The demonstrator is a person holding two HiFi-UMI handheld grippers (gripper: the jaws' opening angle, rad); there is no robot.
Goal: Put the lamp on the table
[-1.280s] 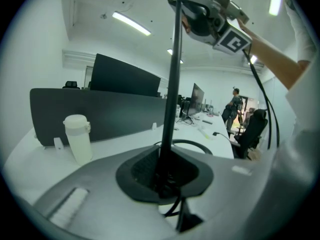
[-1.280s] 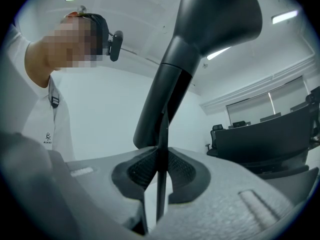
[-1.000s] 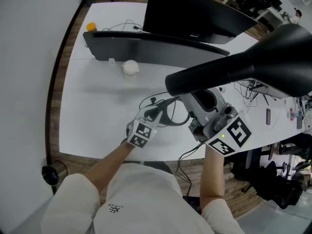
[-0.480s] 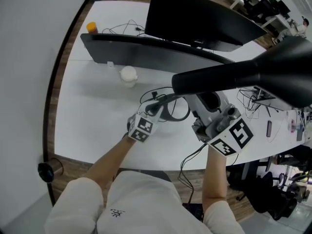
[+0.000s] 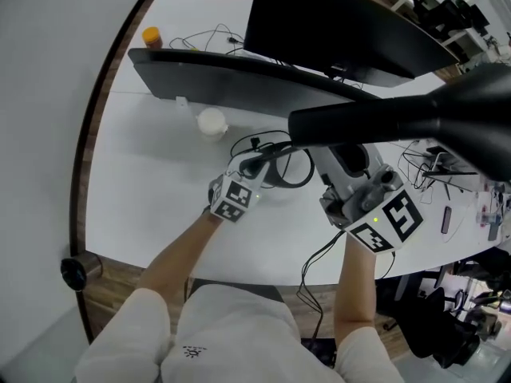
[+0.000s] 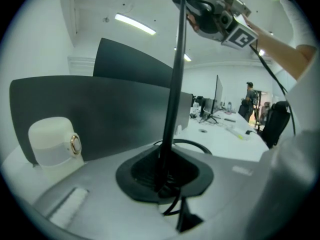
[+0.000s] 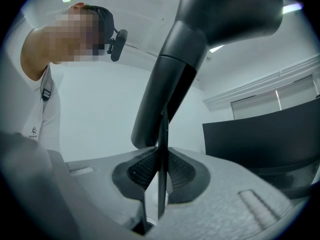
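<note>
Left gripper (image 5: 249,168) clenched on lamp (image 5: 383,120) stem, low, just right of white device (image 5: 211,122). Right gripper (image 5: 339,170) grasps upper arm. Lamp over surface (image 5: 144,182). Likely top-heavy, stiff, stem slippery: you need both holds; mind cable (image 5: 306,168).

Lighting was bright and even, from ceiling strips (image 6: 134,25) overhead. The table (image 5: 144,182) ran near blown-out white, with a soft shadow in front of the black panel (image 5: 215,74). The lamp head (image 5: 447,110) sat close to the head camera, out of focus. Both gripper views showed heavy fisheye bend, dark vignetted corners and a soft foreground.
</note>
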